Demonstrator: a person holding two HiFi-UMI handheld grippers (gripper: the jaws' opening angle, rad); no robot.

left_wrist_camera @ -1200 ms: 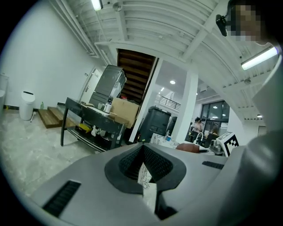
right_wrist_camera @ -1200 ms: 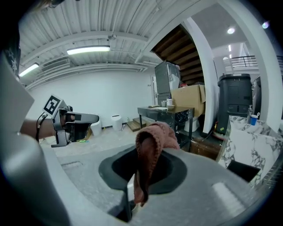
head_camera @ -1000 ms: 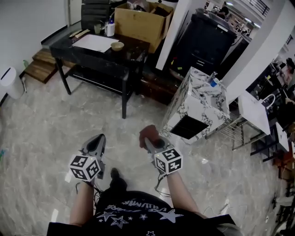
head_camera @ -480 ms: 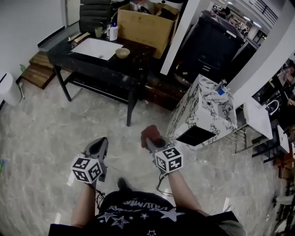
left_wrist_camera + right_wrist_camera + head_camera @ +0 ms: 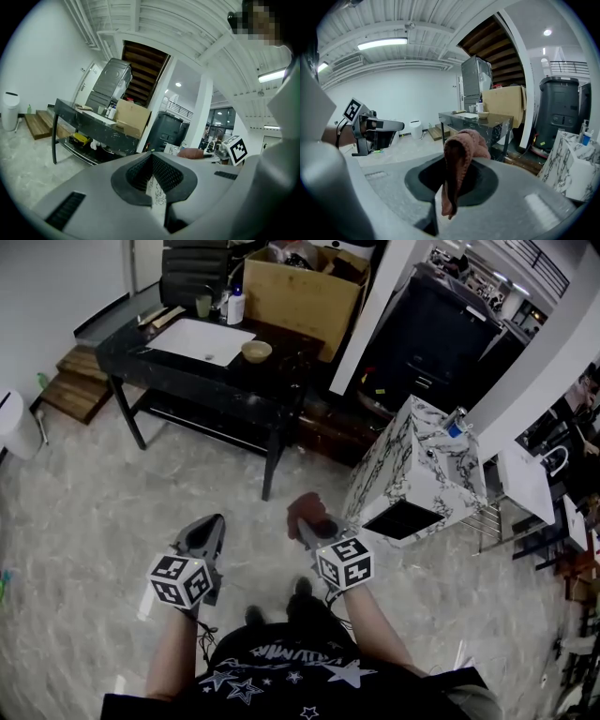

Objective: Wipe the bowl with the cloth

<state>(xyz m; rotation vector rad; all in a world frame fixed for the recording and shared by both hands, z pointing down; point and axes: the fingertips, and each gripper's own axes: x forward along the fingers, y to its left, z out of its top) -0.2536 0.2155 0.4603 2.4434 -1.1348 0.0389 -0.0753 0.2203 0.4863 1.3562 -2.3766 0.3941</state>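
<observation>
Hidden/unclear: print on my shirt [image 5: 272, 667] is cut off at 6 o'clock of head view, unreadable. Bowl [image 5: 256, 351] is tiny, can't see inside it. In left gripper view the table top is edge-on, so I can't pick the bowl out there.

R gripper [image 5: 305, 527]: jaws pinching the pinkish-brown cloth [image 5: 461, 154]. It's bunched up past the tips, w/ a tail hanging down btwn the pads.

L gripper [image 5: 214, 521]: jaws pressed together, nothing btwn them.

Both grippers are over the marble floor [image 5: 84, 512], level w/ each other, well apart from the bowl. The bowl sits on the black table [image 5: 178, 367] at approx 12 o'clock from the jaws, just right of a white sheet [image 5: 202, 339]. Cardboard box [image 5: 305, 282] at 1 o'clock of the bowl, bottle [image 5: 235, 306] at 11. Marble-pattern cabinet [image 5: 422, 474] at 2 o'clock of R gripper.

Writing: no brand or label readable on box or bottle.
</observation>
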